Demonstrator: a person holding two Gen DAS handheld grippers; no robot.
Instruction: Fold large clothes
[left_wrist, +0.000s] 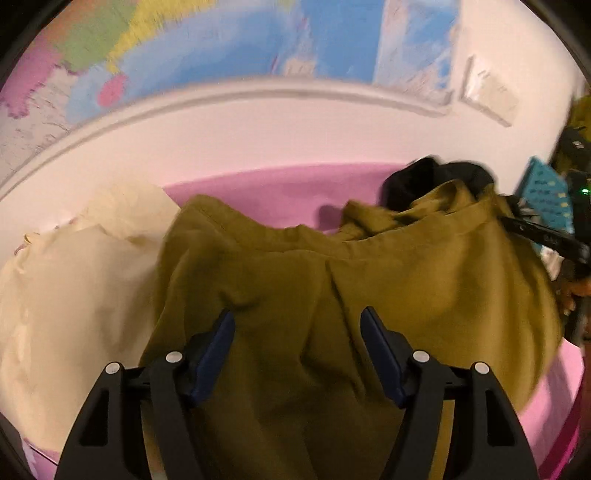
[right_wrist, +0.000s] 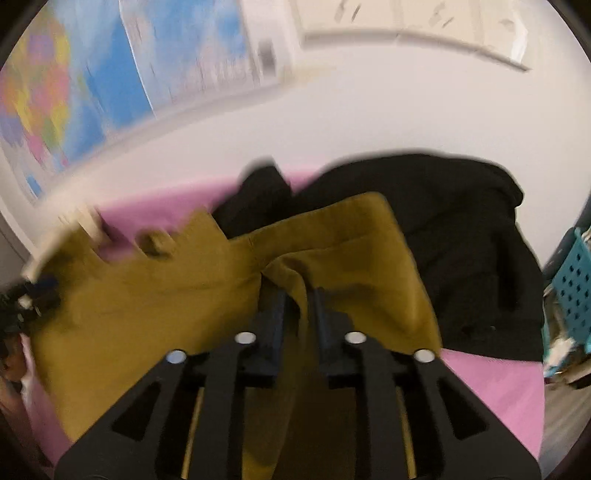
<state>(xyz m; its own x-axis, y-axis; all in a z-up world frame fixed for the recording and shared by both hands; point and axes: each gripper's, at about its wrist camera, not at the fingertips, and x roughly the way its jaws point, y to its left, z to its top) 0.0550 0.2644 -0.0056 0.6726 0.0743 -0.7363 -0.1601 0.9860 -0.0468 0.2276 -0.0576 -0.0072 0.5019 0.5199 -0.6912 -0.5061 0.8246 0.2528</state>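
An olive-green garment (left_wrist: 332, 295) lies crumpled on the pink bed surface (left_wrist: 280, 188). My left gripper (left_wrist: 297, 321) is open just above the middle of the garment, holding nothing. My right gripper (right_wrist: 301, 295) is shut on a fold of the olive garment (right_wrist: 332, 243) and lifts that part; the cloth drapes over its fingers. In the left wrist view the right gripper (left_wrist: 543, 236) shows at the garment's right edge.
A cream garment (left_wrist: 74, 288) lies to the left of the olive one. A black garment (right_wrist: 461, 240) is heaped behind and to the right. A teal perforated basket (right_wrist: 576, 280) stands at the right. A world map (left_wrist: 184, 48) hangs on the white wall.
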